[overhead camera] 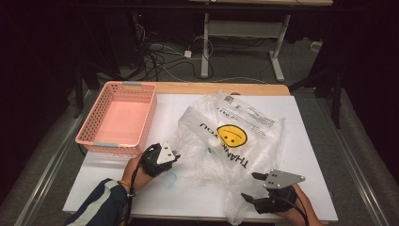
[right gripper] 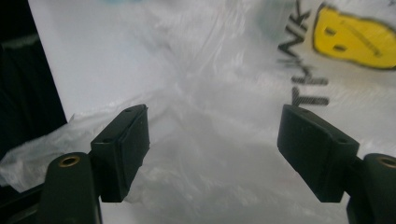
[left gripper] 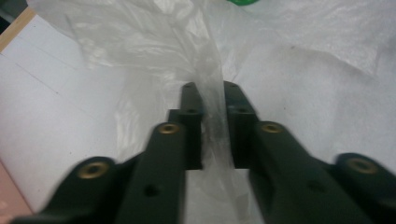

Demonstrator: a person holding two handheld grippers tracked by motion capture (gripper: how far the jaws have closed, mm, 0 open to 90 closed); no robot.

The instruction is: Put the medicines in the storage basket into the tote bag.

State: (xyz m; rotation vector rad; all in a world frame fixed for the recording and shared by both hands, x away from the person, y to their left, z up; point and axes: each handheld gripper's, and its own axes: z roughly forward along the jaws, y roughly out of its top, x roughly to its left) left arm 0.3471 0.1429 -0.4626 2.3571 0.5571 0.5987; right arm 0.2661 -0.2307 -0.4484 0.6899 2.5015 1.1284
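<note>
A crumpled clear plastic bag lies across the middle of the surface, spreading toward its right half, with a yellow smiley face and black "THANK YOU" lettering printed on it; one twisted end of the film trails down to the near edge. The left gripper sits at the bag's left side, toward the near left part of the surface, and in the left gripper view its fingers stand close together with a gathered strip of the plastic bag running up between them; the gap is narrow and the film seems pinched there, though the pads are not pressed fully flat. The right gripper is down by the near right edge, just beside the trailing end of the bag, and its fingers stand wide apart over the film without gripping anything; the plastic bag lies loose beneath the open gap, with the yellow face up in the far corner of that view. A hand in a dark glove holds the left gripper, with a striped sleeve behind it. Further out, a pink basket sits at the far left corner of the surface, well apart from the bag. Beyond the far edge, cables lie on the floor around the legs of another table.
</note>
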